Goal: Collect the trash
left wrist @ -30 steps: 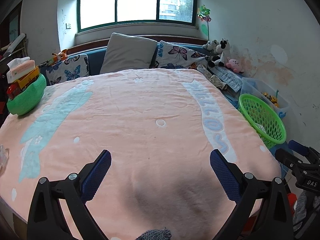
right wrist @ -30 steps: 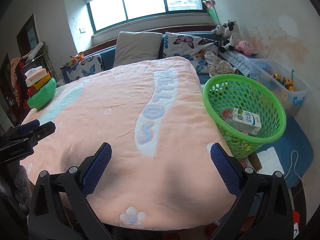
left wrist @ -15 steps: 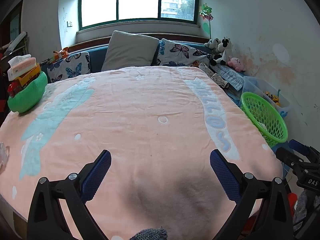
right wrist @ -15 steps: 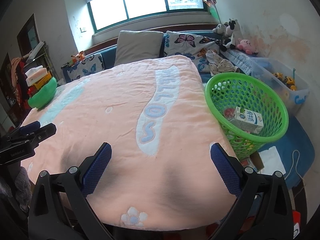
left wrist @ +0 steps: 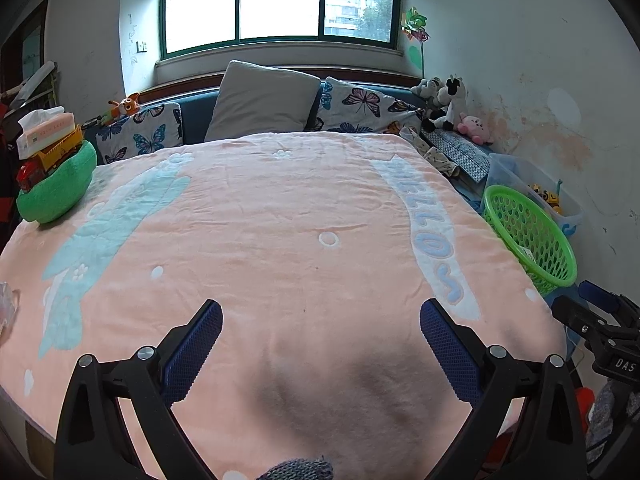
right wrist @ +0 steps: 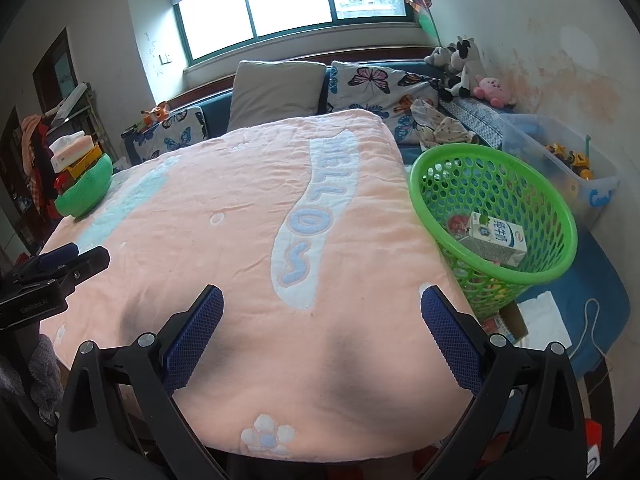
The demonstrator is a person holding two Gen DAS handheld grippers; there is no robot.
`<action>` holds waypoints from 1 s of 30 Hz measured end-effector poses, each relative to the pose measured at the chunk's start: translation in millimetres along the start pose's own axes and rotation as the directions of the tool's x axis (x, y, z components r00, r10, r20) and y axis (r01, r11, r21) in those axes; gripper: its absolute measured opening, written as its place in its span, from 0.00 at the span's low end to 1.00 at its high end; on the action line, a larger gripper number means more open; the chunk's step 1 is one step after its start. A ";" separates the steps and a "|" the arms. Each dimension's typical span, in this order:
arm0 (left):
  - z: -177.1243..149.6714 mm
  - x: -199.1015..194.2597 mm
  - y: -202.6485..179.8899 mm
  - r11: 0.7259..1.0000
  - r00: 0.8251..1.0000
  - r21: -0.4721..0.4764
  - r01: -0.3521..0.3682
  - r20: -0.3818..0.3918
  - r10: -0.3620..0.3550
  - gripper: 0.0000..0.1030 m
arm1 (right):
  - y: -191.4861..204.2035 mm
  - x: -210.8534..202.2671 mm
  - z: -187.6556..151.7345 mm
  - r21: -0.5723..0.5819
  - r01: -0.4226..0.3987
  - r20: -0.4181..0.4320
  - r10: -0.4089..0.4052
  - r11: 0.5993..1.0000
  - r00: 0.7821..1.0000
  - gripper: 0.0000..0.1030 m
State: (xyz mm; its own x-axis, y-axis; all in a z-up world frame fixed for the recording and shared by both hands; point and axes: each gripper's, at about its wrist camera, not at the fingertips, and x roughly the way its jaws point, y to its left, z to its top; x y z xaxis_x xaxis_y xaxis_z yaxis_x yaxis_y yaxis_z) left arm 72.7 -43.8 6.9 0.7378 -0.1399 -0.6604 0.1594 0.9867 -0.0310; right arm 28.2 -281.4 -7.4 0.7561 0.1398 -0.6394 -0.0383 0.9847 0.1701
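While the pink fleece bed blanket shows little trash, the green perforated plastic basket beside its right edge holds a white milk carton, nearer my right gripper; my left gripper also gapes, empty.

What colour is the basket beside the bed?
Bright green, the basket; the right wrist view shows it best.

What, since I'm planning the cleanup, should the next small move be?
Probably swing the left gripper left toward the crumpled clear scrap at the blanket's edge. It and the right gripper are open and empty, the milk carton already lies in the green basket, and no other trash shows.
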 end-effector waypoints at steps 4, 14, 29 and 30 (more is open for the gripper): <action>-0.2 0.0 0.2 1.000 1.000 -0.001 0.001 0.000 -0.001 0.93 | -0.5 0.0 -0.4 0.001 0.000 0.001 0.000 1.000 1.000 0.96; -2.1 -0.5 1.2 1.000 1.000 0.001 -0.002 0.001 0.002 0.93 | -0.8 0.8 -0.2 0.005 -0.003 -0.001 0.003 1.000 1.000 0.96; -2.5 -1.6 1.2 1.000 1.000 -0.002 0.001 -0.001 -0.001 0.93 | -1.4 0.9 -0.9 0.008 -0.002 0.002 0.002 1.000 1.000 0.96; -2.7 -1.8 0.9 1.000 1.000 -0.001 -0.002 0.000 0.002 0.93 | -1.4 0.8 -0.9 0.007 -0.002 0.003 0.002 1.000 1.000 0.96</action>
State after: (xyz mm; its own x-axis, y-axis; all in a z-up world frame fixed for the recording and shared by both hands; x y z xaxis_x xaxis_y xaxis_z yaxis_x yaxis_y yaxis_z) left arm 69.7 -42.5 6.0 0.7379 -0.1378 -0.6607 0.1569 0.9871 -0.0306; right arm 28.3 -282.6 -8.8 0.7581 0.1413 -0.6367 -0.0349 0.9836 0.1768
